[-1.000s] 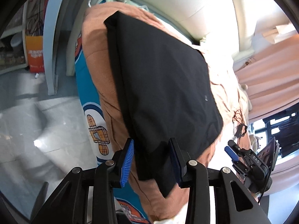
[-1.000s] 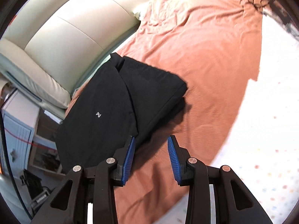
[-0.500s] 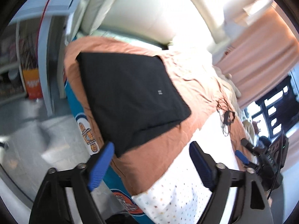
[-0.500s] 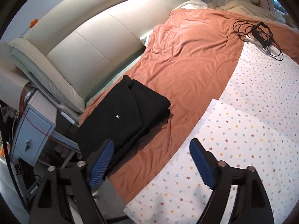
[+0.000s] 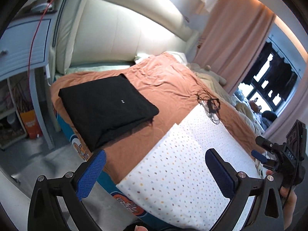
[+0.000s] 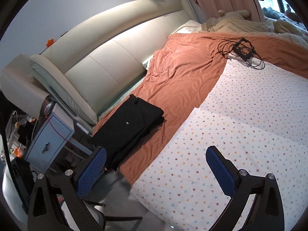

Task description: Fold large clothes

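Both tongs are spreading to their widest with nothing between the blue pads: the left tongs (image 5: pixel 155 170) hang over the near edge of the bed (image 5: pixel 63 123), framing orange blanket and dotted sheet, and the right tongs (image 6: pixel 156 170) hang over the same corner, touching nothing. The right tongs also show at the right edge of the left wrist view, held in a hand (image 5: pixel 286 200) that the rim mostly cuts off. The folded black garment (image 5: pixel 107 108) lies flat on the orange blanket (image 5: pixel 169 84) near the corner of the bed closest to the cream headboard (image 5: pixel 123 32), well clear of both tongs; its folded edges are stacked toward the dotted sheet (image 5: pixel 184 171). A tiny white mark sits in the middle of the garment's top face, too small to read. The letters "DAS" can be read on the body of the right tongs. An orange bag (image 5: pixel 30 124) under the blue nightstand (image 5: pixel 23 44) carries white writing that is blurred. A black cable bundle (image 5: pixel 208 104) with a small frame lies where blanket meets sheet; what it is cannot be told. The bed's side panel shows a cartoon print, partly hidden by the tongs.
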`<move>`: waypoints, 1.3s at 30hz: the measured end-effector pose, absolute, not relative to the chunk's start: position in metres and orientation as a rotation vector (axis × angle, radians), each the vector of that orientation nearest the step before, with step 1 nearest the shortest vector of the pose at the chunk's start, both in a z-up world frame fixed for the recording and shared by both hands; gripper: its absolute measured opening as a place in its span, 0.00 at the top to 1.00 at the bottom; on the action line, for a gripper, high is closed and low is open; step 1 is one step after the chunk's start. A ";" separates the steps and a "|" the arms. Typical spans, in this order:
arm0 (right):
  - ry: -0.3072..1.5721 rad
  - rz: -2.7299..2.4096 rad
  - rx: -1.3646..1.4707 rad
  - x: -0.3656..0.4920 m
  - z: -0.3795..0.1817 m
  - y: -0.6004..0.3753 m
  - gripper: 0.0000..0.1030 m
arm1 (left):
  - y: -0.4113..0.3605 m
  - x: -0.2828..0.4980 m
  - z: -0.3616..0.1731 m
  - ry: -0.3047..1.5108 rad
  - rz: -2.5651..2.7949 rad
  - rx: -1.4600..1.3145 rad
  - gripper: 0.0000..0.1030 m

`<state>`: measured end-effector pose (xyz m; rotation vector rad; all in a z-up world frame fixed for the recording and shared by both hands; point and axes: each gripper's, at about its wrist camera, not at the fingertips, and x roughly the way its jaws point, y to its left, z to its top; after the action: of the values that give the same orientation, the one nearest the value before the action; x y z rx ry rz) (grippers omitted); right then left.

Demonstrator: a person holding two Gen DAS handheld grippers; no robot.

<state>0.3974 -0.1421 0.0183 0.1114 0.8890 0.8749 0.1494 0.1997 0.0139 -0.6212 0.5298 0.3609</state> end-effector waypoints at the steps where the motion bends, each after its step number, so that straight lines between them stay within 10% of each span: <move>1: 0.877 0.871 0.113 0.392 0.022 -0.151 0.00 | 0.193 0.145 0.018 0.527 0.350 -0.610 0.01; 39: 0.562 0.606 0.012 0.133 0.023 -0.381 0.00 | 0.007 -0.069 0.055 0.279 0.174 -0.139 0.01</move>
<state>0.1328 -0.3809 0.0225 0.0119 0.5617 0.6062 -0.0692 0.0073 0.0546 -0.1394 0.2787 0.1743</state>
